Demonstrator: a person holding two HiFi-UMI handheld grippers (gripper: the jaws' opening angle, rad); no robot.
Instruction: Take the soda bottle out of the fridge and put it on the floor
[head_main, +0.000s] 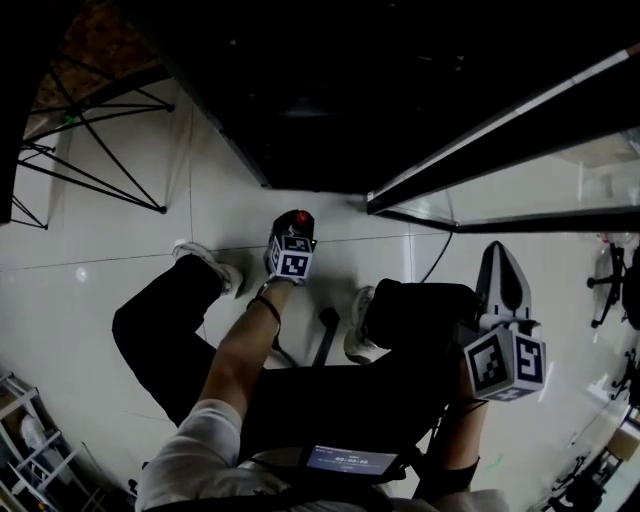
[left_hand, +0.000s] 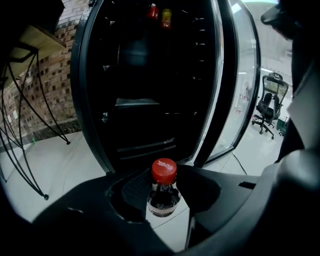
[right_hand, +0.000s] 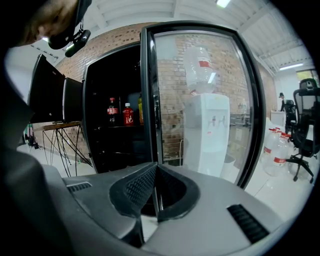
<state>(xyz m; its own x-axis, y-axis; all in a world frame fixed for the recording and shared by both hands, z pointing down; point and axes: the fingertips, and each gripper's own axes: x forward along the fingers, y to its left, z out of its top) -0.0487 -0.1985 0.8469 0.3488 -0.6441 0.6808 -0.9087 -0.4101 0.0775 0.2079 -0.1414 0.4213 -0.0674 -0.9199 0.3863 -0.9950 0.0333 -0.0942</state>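
Soda bottle (left_hand: 163, 196) stands clamped between jaws of left gripper (left_hand: 164, 174)

The soda bottle (left_hand: 163, 190) sits between the jaws of the left gripper (left_hand: 165, 196), low near the floor (head_main: 120, 250) and just before the open fridge (left_hand: 150, 100). The fridge door (right_hand: 200, 100) stands open to the right, with the right gripper (right_hand: 156, 167) before its edge. More bottles (right_hand: 120, 114) sit on an upper shelf inside. A water dispenser (right_hand: 207, 130) stands behind the door, and a table (right_hand: 57, 125) is left of the fridge.
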